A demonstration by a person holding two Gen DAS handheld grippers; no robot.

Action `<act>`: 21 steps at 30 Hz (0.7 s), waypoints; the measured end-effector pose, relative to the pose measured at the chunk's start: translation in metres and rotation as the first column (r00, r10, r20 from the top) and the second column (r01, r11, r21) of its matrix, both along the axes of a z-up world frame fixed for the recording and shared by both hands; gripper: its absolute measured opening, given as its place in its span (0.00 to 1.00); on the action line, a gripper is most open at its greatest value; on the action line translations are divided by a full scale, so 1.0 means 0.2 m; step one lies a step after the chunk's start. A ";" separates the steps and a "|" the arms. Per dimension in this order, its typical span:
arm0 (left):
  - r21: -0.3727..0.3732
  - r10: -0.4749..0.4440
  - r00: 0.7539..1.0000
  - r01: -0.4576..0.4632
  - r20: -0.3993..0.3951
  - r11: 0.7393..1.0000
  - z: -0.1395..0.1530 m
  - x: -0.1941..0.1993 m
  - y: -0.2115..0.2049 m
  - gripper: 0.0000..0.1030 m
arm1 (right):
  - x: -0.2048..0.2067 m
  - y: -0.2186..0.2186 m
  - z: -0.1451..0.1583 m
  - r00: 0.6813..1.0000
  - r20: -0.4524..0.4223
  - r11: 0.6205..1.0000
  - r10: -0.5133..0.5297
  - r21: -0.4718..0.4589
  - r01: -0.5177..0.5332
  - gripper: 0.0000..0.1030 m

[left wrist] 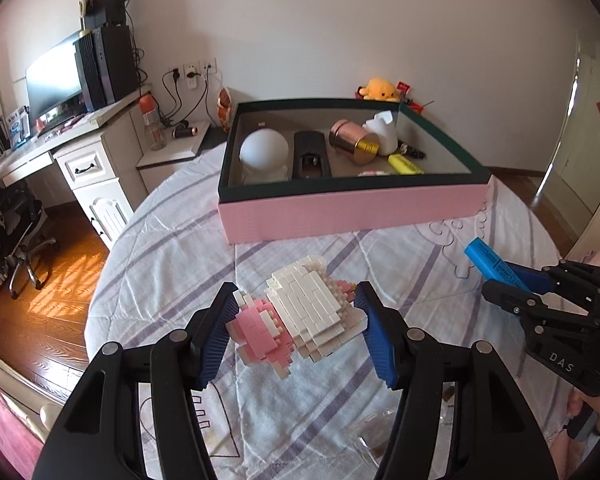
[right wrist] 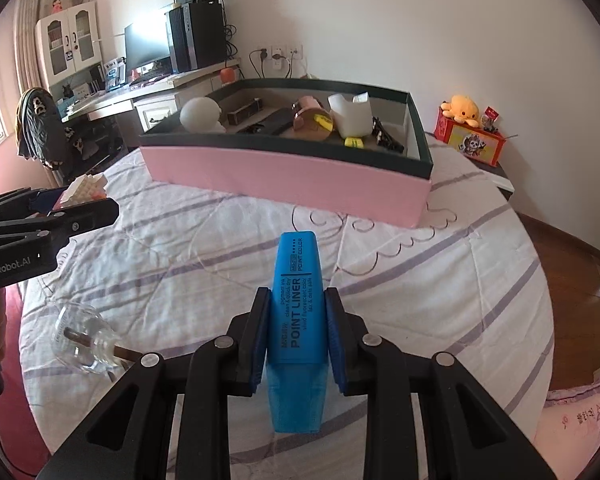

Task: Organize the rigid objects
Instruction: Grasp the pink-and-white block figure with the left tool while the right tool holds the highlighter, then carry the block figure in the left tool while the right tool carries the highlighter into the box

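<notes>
gripping one block figure point(left wrist: 300, 312) in left tongs point(left wrist: 296, 334), one blue highlighter point(right wrist: 298, 320) clamped in right tongs point(right wrist: 297, 338), one pink box point(left wrist: 352, 212)

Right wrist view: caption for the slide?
Right gripper clamps blue highlighter pen above quilted bed, facing pink storage box.

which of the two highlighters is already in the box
The yellow highlighter, lying on the floor of the pink box near its right end. The blue highlighter is outside, clamped in the right gripper above the bed.
</notes>
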State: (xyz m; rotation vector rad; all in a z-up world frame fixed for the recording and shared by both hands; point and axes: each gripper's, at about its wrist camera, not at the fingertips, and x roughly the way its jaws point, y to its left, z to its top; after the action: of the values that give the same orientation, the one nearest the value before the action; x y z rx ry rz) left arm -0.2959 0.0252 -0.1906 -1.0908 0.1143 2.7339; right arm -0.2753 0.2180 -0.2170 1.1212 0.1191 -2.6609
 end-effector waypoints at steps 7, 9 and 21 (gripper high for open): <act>0.012 -0.019 0.999 0.019 -0.036 1.000 0.10 0.02 0.00 0.59 | -0.02 0.02 0.12 0.999 -0.049 1.000 -0.022 0.006 0.023 0.26; 0.018 -0.030 0.999 0.031 -0.045 0.999 0.12 0.03 0.02 0.59 | -0.03 0.02 0.16 0.997 -0.066 1.000 -0.031 0.003 0.031 0.26; 0.030 -0.117 0.988 0.121 -0.097 0.992 0.32 -0.10 0.10 0.59 | -0.17 0.03 0.39 0.989 -0.145 1.000 -0.015 0.015 0.018 0.26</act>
State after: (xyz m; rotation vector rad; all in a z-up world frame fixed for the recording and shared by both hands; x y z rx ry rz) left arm -0.3157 0.0447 -0.1272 -0.9132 0.1388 2.6700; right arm -0.3091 0.2232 -0.1381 0.9362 0.1586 -2.7593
